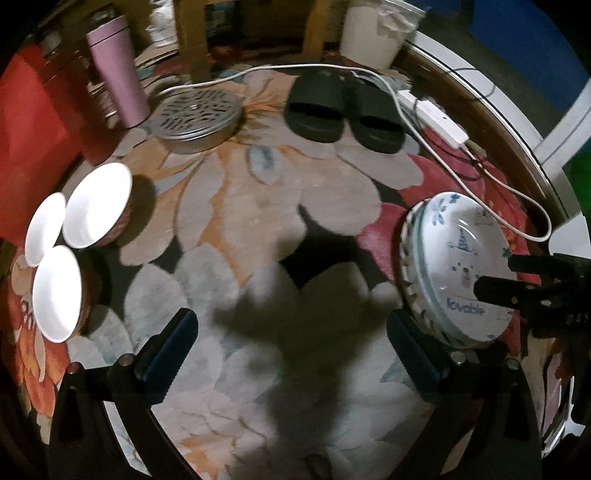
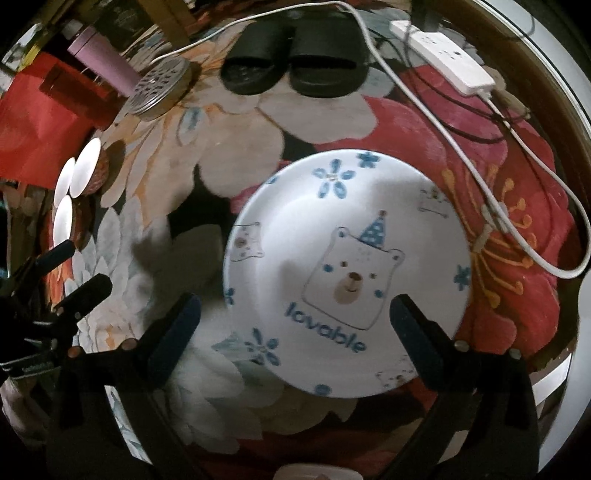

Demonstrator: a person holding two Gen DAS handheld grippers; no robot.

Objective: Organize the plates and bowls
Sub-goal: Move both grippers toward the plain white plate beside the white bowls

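Three white bowls (image 1: 98, 205) with brown patterned outsides sit clustered on the floral carpet at the left; the right wrist view shows these bowls (image 2: 79, 177) small and far left. A white plate with a blue bear and "lovable" (image 2: 347, 273) tops a stack of plates (image 1: 458, 269) at the right. My left gripper (image 1: 291, 317) is open over bare carpet between bowls and plates, holding nothing. My right gripper (image 2: 295, 301) is open above the near edge of the bear plate, its pads off the plate. Each gripper shows in the other's view: right gripper (image 1: 495, 273), left gripper (image 2: 88, 263).
Black slippers (image 1: 340, 110) lie at the back of the carpet. A white power strip (image 1: 436, 114) and its cable (image 2: 461, 147) run past the plates on the right. A perforated metal tin (image 1: 195, 118), a pink tumbler (image 1: 118, 70), a red box (image 1: 33, 129) and a white bucket (image 1: 373, 33) stand behind.
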